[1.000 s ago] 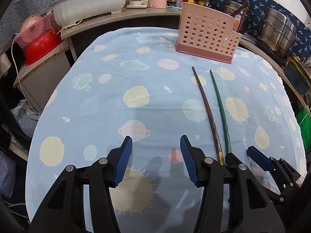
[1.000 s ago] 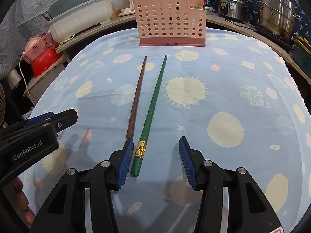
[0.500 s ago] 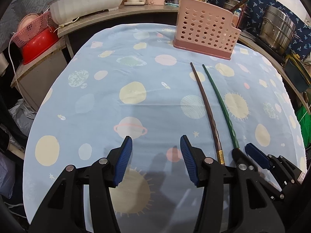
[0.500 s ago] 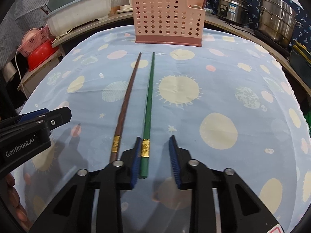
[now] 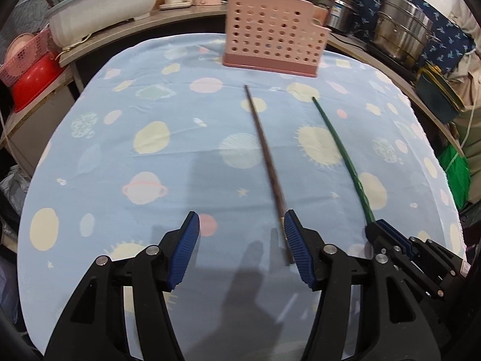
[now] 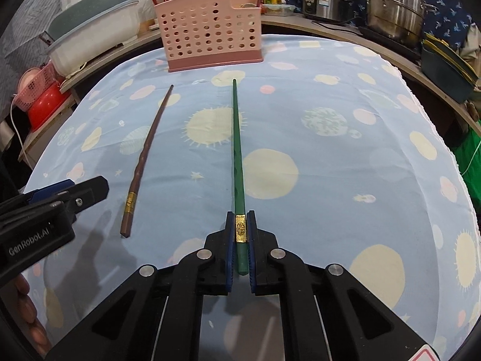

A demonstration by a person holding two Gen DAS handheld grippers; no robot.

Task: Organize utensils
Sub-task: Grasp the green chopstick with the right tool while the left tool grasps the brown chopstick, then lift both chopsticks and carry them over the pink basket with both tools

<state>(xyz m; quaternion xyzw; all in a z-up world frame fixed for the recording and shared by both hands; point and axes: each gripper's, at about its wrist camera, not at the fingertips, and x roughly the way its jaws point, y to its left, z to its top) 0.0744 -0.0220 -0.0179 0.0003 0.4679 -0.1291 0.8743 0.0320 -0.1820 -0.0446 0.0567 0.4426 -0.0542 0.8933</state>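
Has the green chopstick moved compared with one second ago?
Yes. The green chopstick, now clamped in the right tool, has swung to the right, away from the brown chopstick lying on the cloth.

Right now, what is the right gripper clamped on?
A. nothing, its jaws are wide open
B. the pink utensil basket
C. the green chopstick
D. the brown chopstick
C: the right gripper is shut on the green chopstick at its gold band, while the brown chopstick lies free on the cloth.
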